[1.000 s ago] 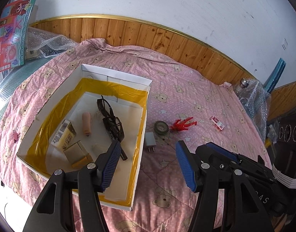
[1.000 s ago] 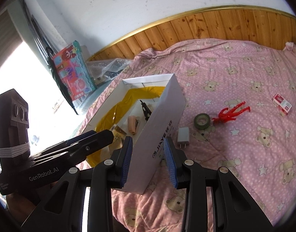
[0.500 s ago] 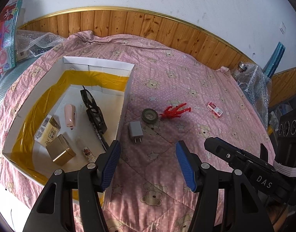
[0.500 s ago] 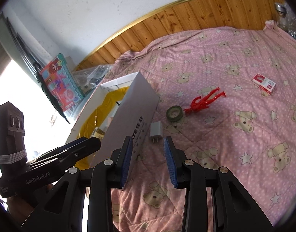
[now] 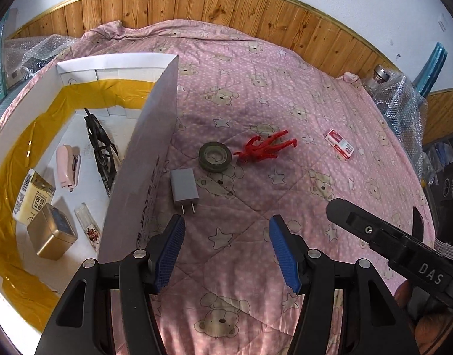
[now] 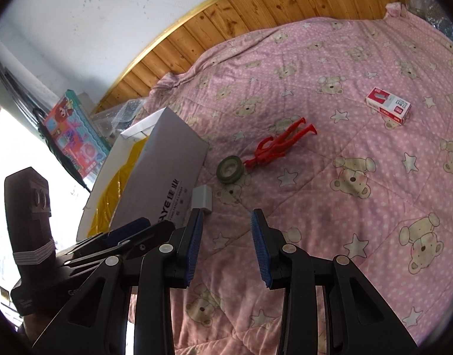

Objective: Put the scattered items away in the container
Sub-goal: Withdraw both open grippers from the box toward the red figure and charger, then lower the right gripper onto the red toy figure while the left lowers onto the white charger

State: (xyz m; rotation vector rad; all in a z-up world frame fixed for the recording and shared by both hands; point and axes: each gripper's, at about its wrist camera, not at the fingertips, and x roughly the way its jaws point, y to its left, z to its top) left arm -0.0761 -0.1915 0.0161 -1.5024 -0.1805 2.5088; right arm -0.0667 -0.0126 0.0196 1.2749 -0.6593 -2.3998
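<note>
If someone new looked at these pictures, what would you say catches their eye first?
Probably the bright red toy figure lying on the pink bear-print quilt, just right of a dark tape roll and a grey charger. Next, the white box with its yellow lining at the left, already holding several items. Both open claws, left and right, hang empty over the quilt.

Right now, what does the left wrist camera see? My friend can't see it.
The open left claw hovers over a pink teddy-bear quilt, aimed at a grey charger plug, tape roll and red toy figure. A white box sits left.
</note>
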